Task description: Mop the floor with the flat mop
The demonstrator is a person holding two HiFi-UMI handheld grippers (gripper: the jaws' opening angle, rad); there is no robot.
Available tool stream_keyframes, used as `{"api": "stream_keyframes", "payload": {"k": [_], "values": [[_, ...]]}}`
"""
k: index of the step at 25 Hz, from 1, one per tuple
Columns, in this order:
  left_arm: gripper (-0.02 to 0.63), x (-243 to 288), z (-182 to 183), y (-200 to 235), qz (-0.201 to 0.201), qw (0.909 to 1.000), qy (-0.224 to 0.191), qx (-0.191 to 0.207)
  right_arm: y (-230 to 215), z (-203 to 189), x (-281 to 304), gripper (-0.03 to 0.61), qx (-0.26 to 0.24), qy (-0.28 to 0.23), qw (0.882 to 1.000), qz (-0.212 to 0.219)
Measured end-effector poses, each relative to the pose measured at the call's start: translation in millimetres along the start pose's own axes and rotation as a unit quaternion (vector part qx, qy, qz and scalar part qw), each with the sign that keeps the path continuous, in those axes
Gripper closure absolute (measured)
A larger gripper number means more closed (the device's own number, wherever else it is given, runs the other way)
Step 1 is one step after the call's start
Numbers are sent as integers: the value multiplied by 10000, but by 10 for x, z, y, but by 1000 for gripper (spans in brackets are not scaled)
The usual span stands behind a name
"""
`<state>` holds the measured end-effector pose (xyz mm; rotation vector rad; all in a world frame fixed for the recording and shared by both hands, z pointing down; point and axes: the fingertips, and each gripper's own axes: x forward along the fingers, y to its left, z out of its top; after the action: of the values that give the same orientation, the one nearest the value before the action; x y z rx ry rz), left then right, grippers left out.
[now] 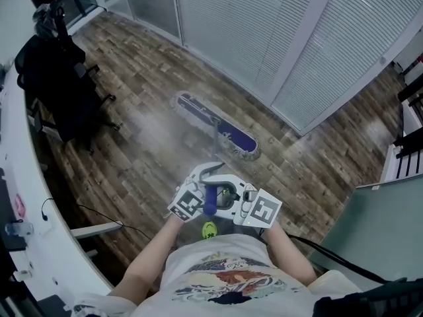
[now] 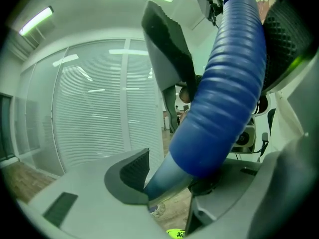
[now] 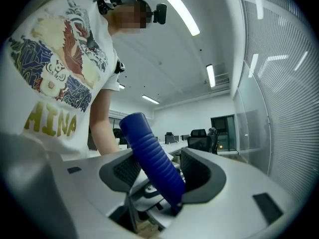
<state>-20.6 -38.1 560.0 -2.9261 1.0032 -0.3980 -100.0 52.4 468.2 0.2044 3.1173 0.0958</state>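
Left gripper and right gripper both clamp the blue handle, so I'd keep the mop head flat, overlapping strokes.

A black swivel office chair stands at the upper left of the head view, just beside a long white curved desk that runs down the left edge. A small pink item lies on that desk, and a thin black cable trails out from under it. Glass partition walls backed with white slatted blinds close off the far side. A plain grey-green panel fills the lower right, with a white slatted rack above it. The right gripper view shows long ceiling light strips and distant black office chairs at more desks.
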Motion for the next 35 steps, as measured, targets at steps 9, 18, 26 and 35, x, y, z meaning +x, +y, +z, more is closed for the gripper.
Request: {"api": "stream_keyframes", "payload": {"k": [9,18,26,35], "values": [[445,1098,88,1305,39,9998,171,53,-1699,49,-310,330,274,-697,9971,-120],[444,2345,76,2711,-92,9985,444,306,-3516,-277,-704,328,417,-537,9977,-45],[445,2763,20,3737,-75,9983,512,259,-4628,-449,-570,325,695,-473,9960,-301],[454,2487,-88,3522,-150,9972,612,405,-4307,-494,-412,325,767,-224,9961,-372]]}}
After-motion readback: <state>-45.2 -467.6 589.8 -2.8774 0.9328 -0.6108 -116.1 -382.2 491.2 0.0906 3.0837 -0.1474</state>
